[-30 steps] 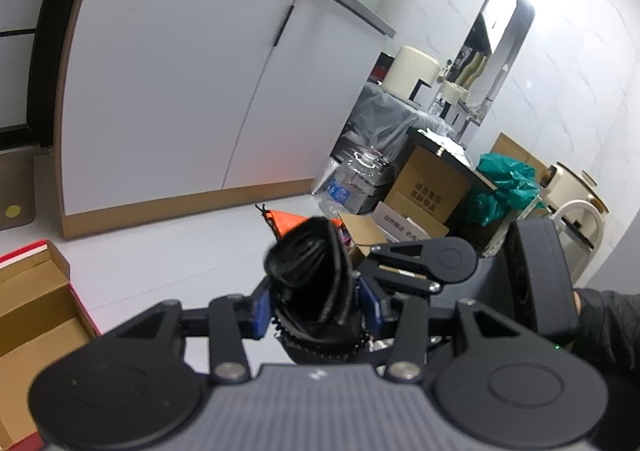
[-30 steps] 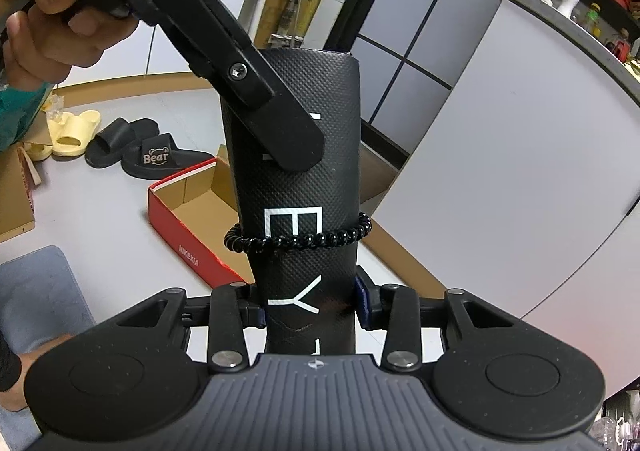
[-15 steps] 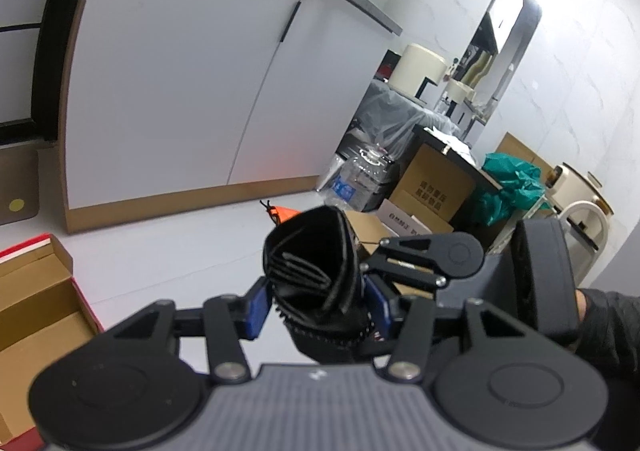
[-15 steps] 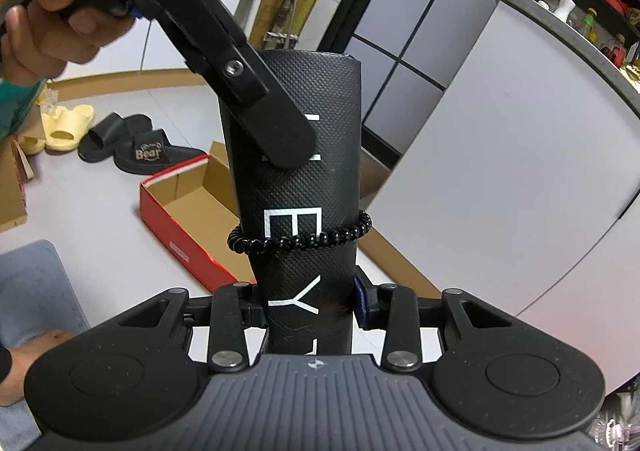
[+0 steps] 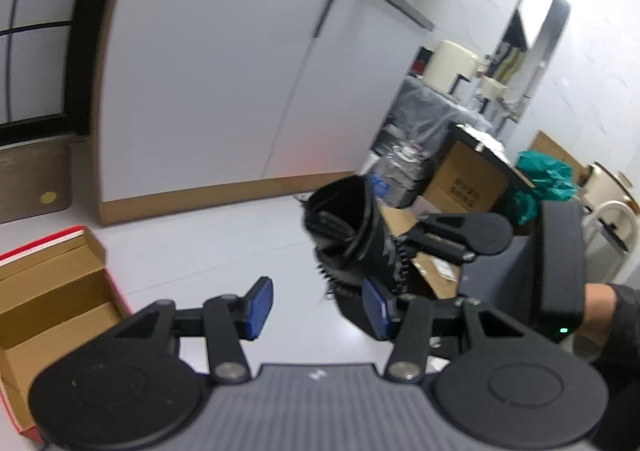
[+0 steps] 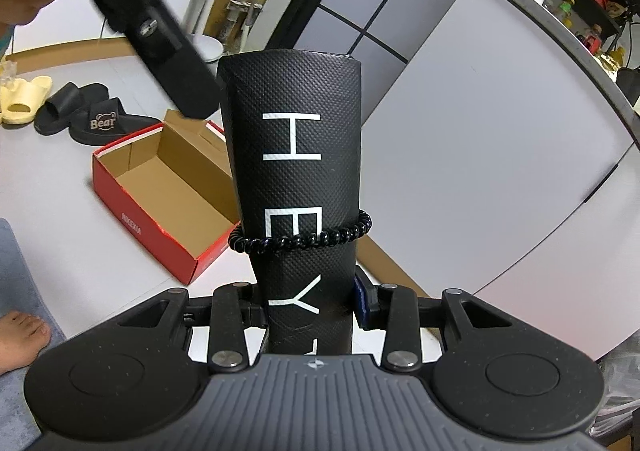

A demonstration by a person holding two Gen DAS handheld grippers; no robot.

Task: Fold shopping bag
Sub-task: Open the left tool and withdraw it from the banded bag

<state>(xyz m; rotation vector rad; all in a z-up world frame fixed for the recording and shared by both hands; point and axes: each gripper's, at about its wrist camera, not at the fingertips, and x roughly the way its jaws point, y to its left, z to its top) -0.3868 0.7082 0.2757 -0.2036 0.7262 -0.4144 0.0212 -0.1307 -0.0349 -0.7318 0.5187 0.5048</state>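
The shopping bag (image 6: 296, 171) is rolled into a tight black tube with white letters, bound by a black coiled band (image 6: 300, 241). My right gripper (image 6: 310, 307) is shut on the tube's lower end and holds it upright. In the left wrist view the same roll (image 5: 348, 227) stands just right of my left gripper (image 5: 318, 309), which is open with only floor between its blue pads (image 5: 260, 305). In the right wrist view the left gripper shows as a blurred black body (image 6: 152, 31) up and left of the roll, clear of it, held by a hand.
An open red shoe box (image 6: 160, 195) lies on the white floor, with black and yellow slippers (image 6: 80, 119) behind it. White cabinets (image 5: 224, 91) stand beyond. Cardboard boxes (image 5: 468, 179) and a water bottle crowd the right. A bare foot (image 6: 20, 339) rests on a grey mat.
My left gripper let go of the roll's top and drew off to the left. The right gripper kept its hold and the roll stayed upright.
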